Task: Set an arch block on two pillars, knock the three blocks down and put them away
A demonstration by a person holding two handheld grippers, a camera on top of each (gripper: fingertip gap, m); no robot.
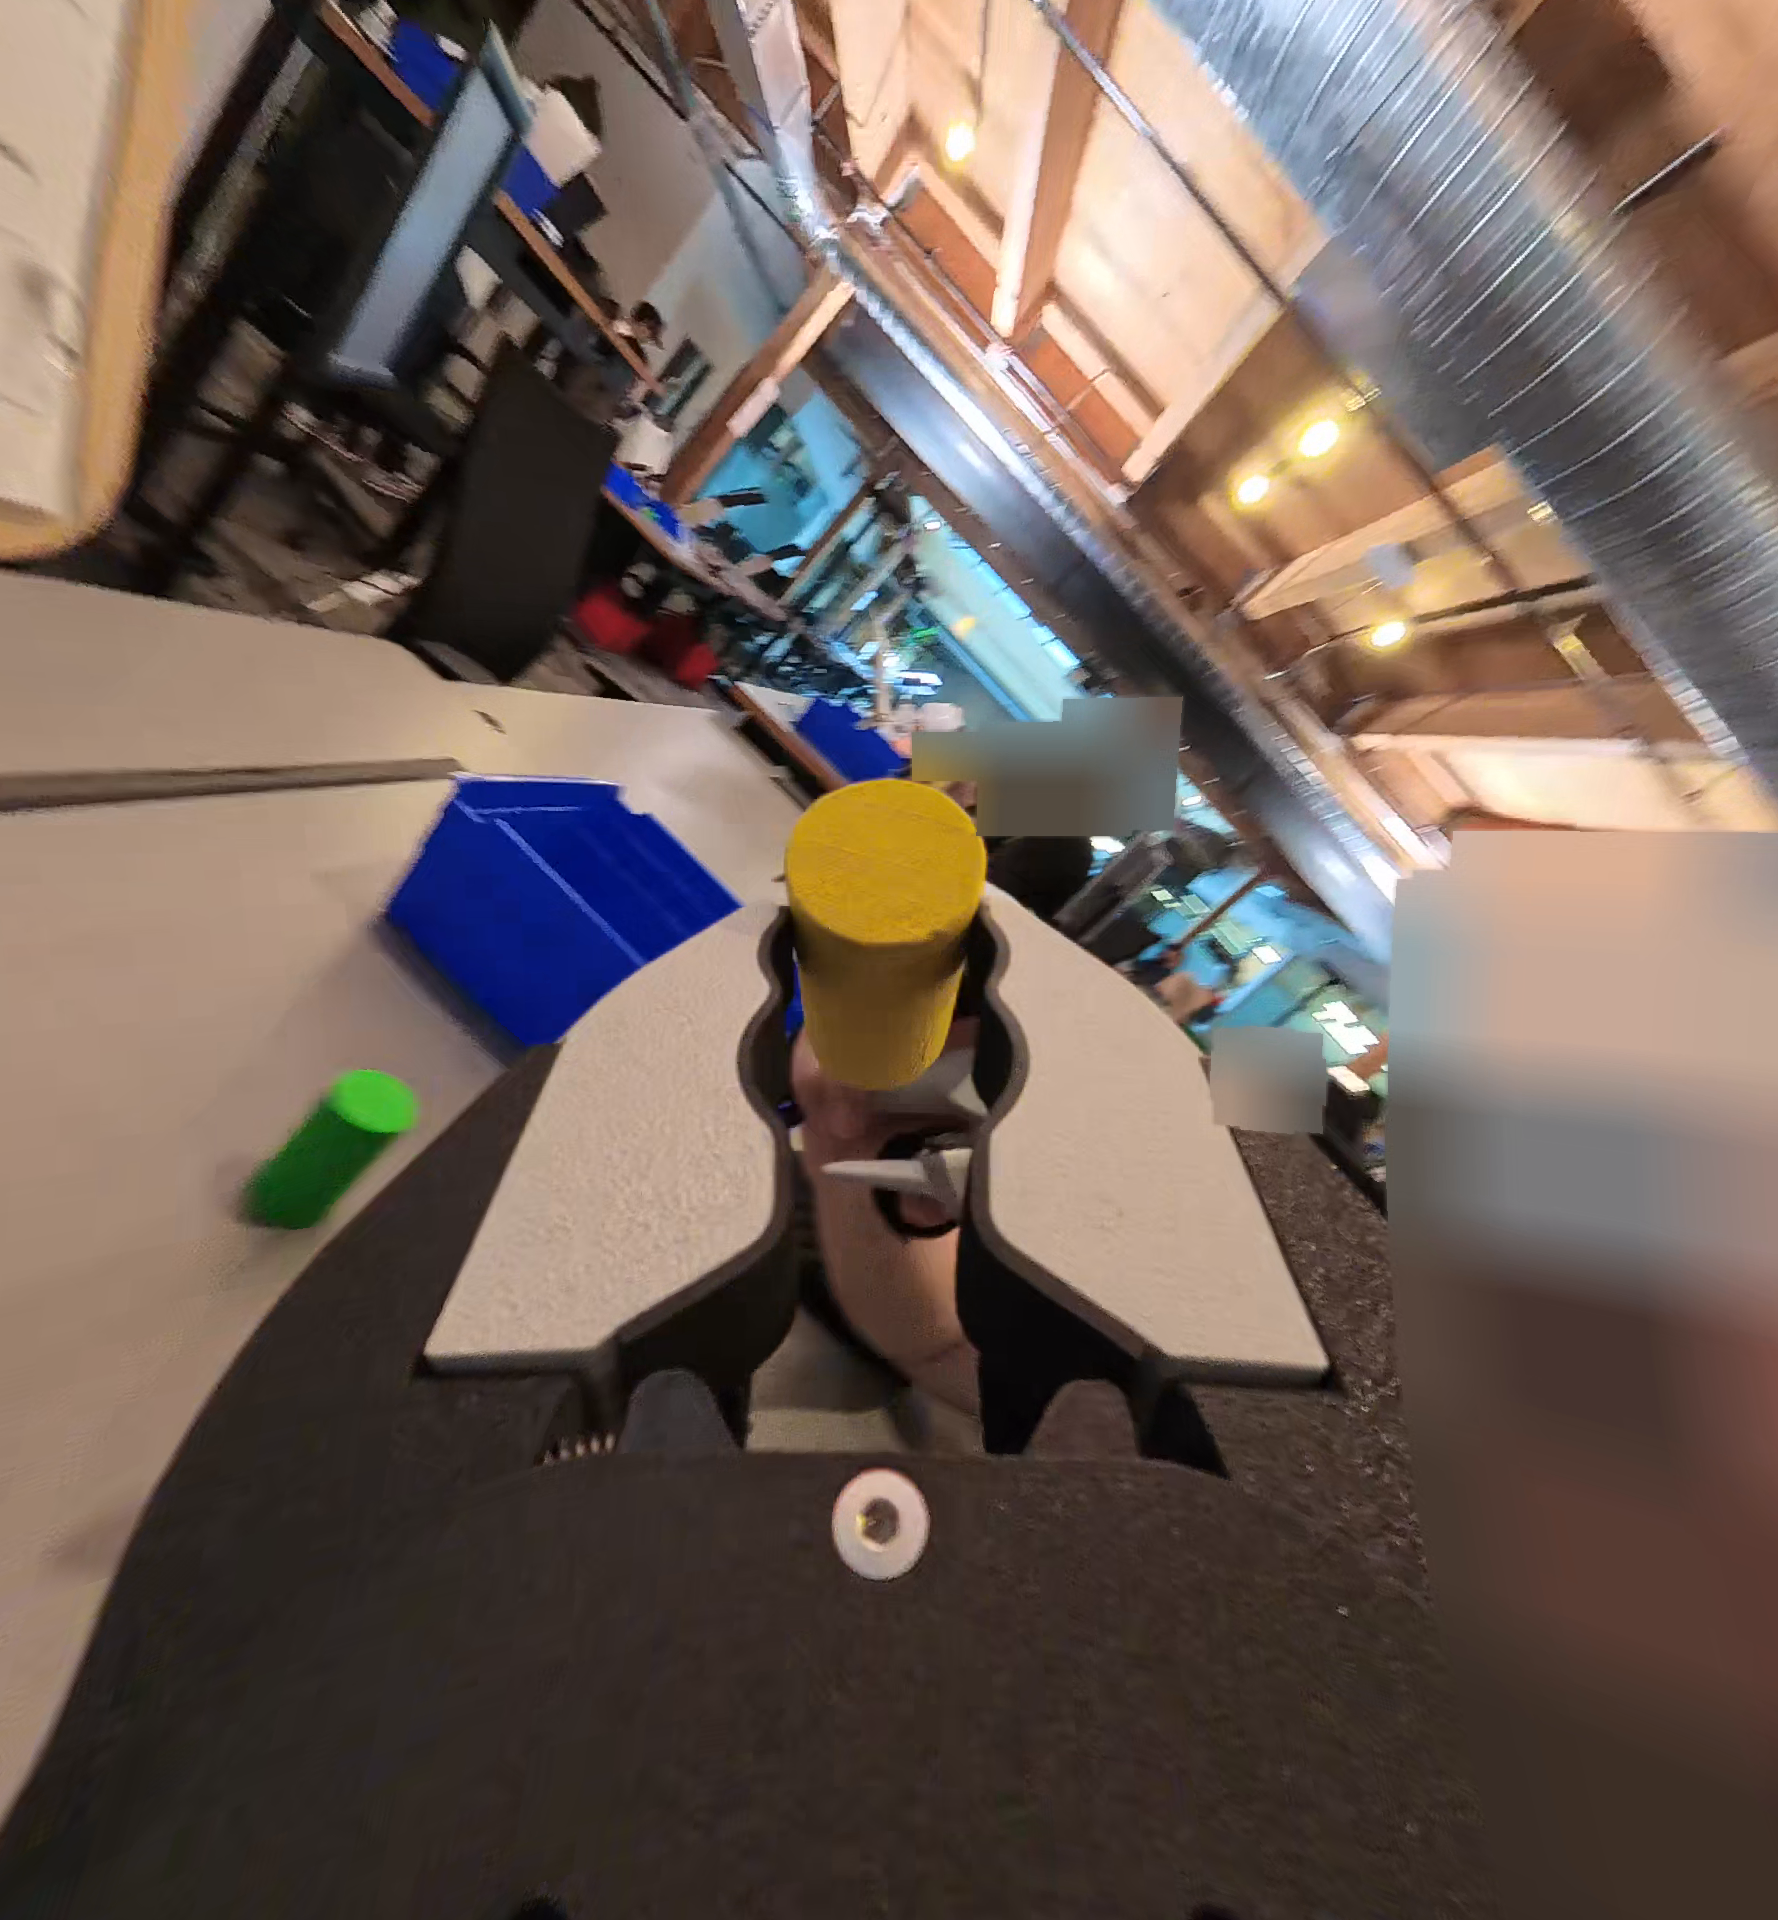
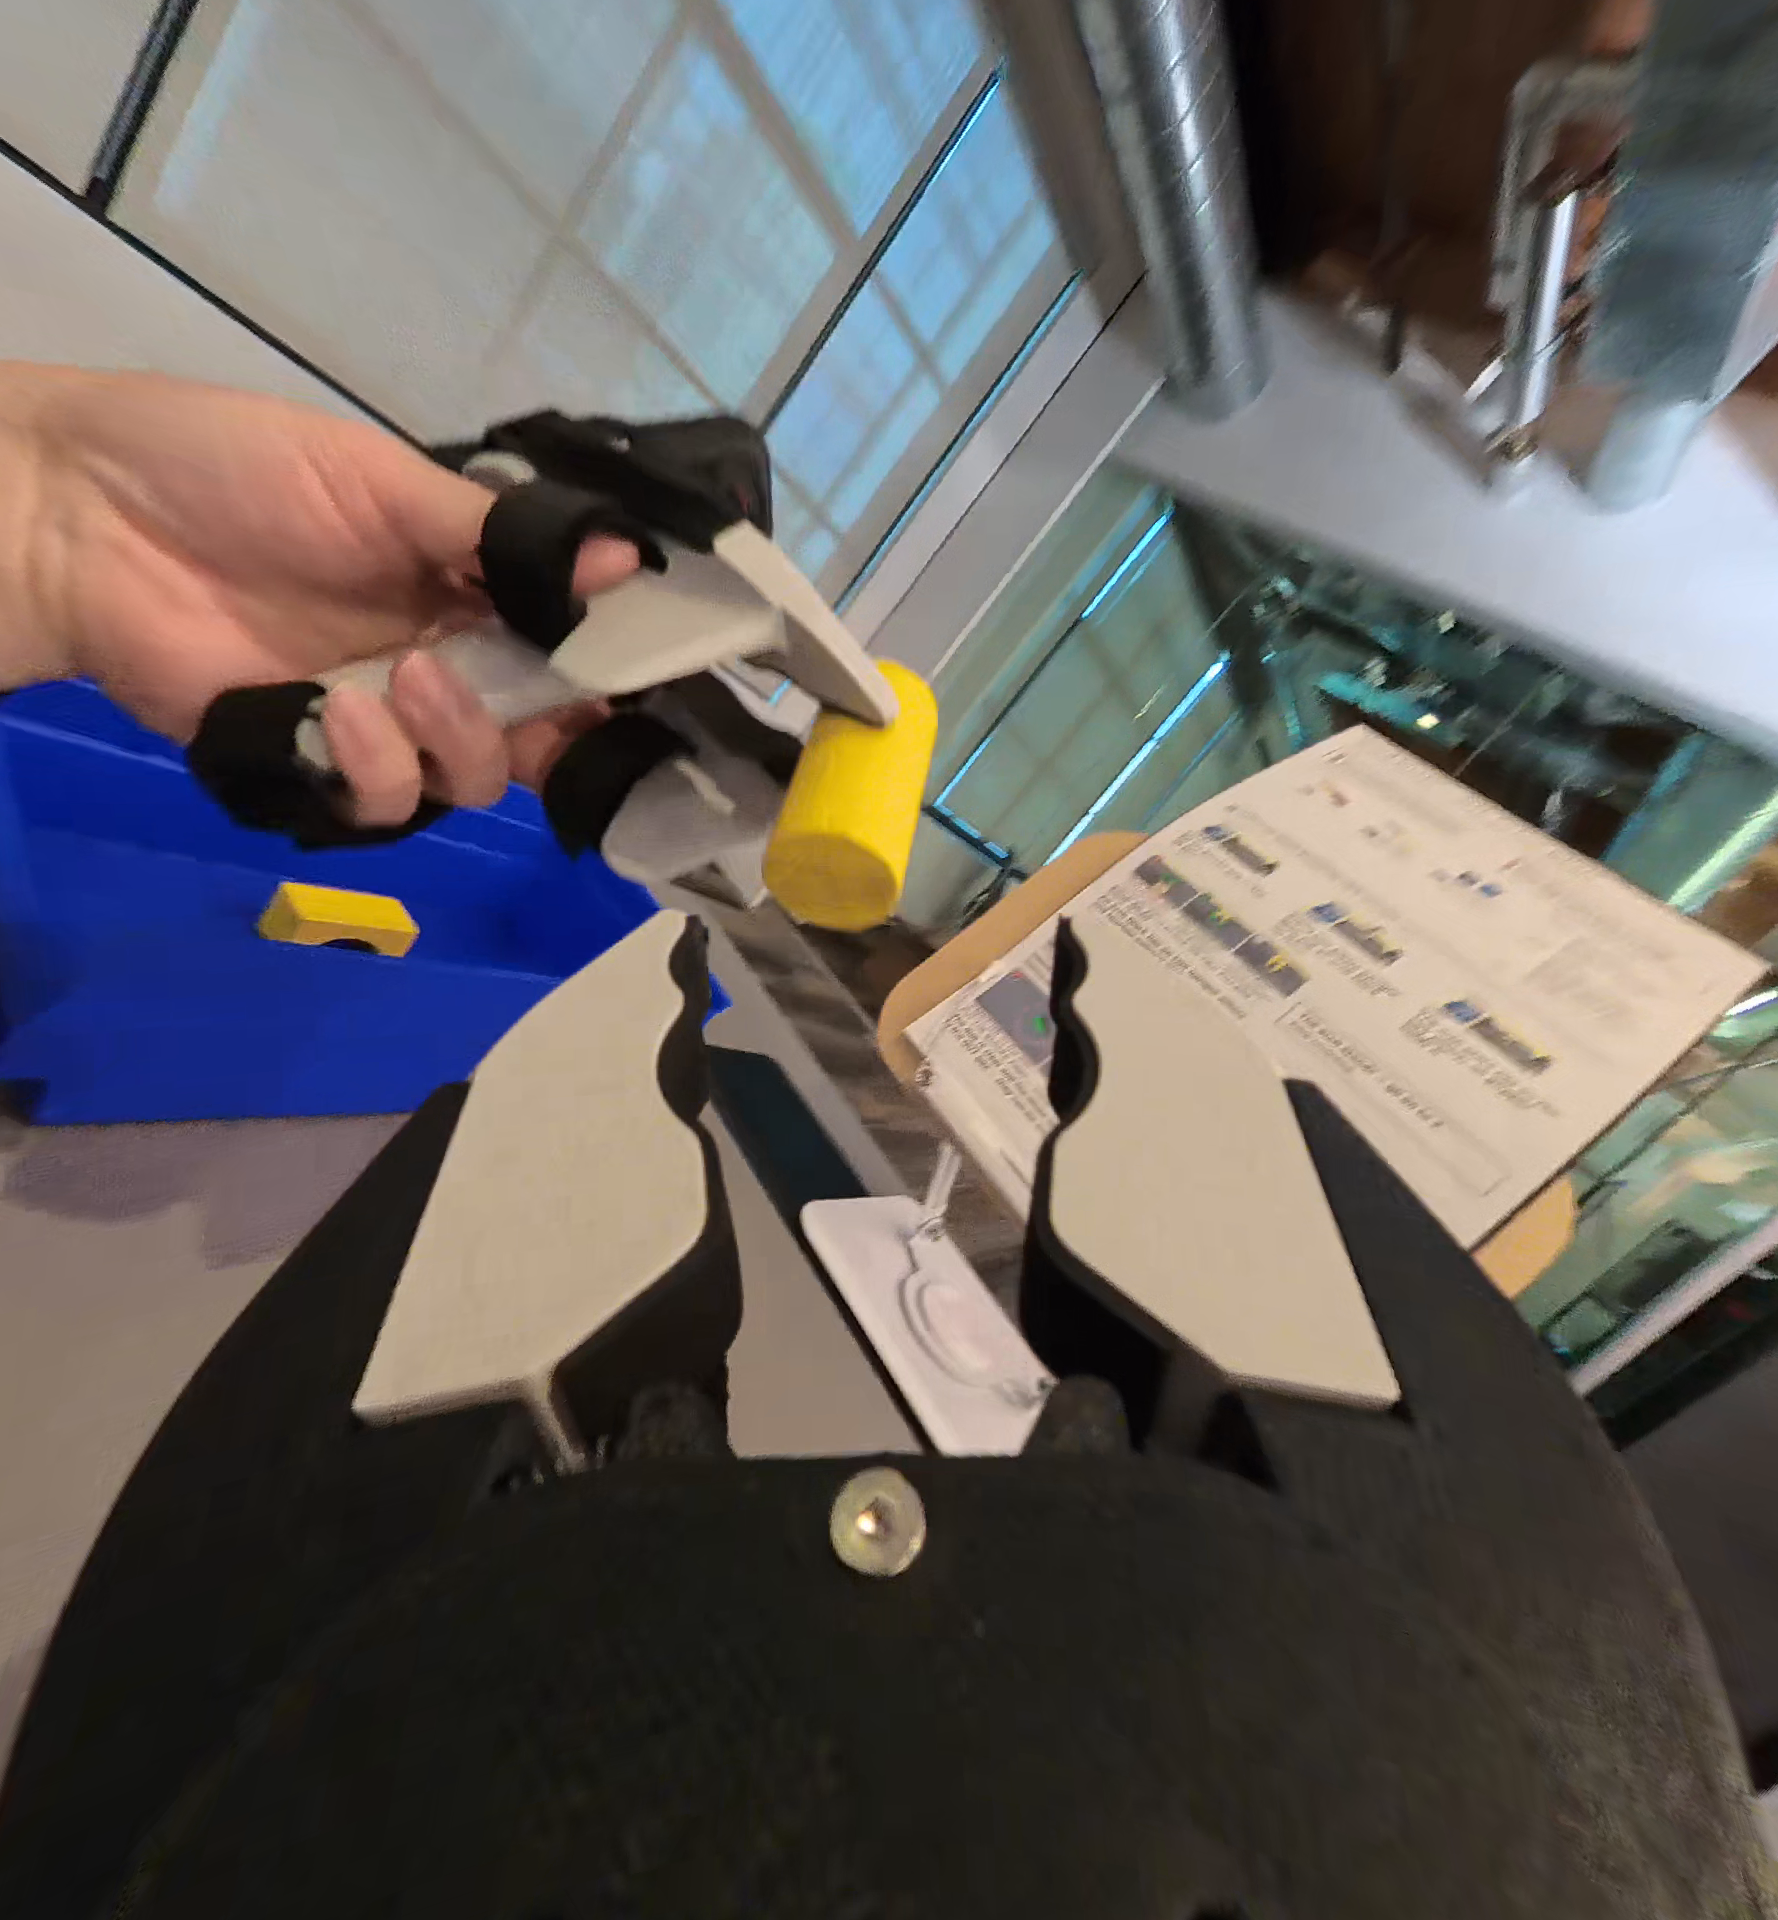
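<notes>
1. Two grippers are in your hands. Your left gripper (image 1: 880,935) is clamped on the yellow pillar (image 1: 880,925), gripped across its round side between the fingertips, with one flat end facing the left wrist camera. It is held in the air, clear of the table (image 1: 137,987).
2. Your right gripper (image 2: 880,966) holds nothing; its jaws stand apart, with a clear gap between the grey pads (image 2: 552,1174).
3. From the right wrist view, your left hand (image 2: 189,582), in a black fingerless glove, carries the left gripper up and to the left of the right fingertips. The yellow pillar sticks out of it, just ahead of the right gripper's tips and apart from them.
4. The blue bin (image 2: 241,997) sits on the table to the left of the right gripper, below your left hand. The yellow arch (image 2: 337,920) lies inside it on the floor of the bin, cut-out side down.
5. In the left wrist view, the bin lies ahead and to the left of the left gripper.
6. The green pillar (image 1: 332,1148) lies on its side on the table, left of the left gripper and nearer the camera than the bin, apart from it.
7. A printed sheet on a board (image 2: 1332,966) stands ahead and right of the right gripper. A white plate (image 2: 926,1320) shows between its fingers.
</notes>
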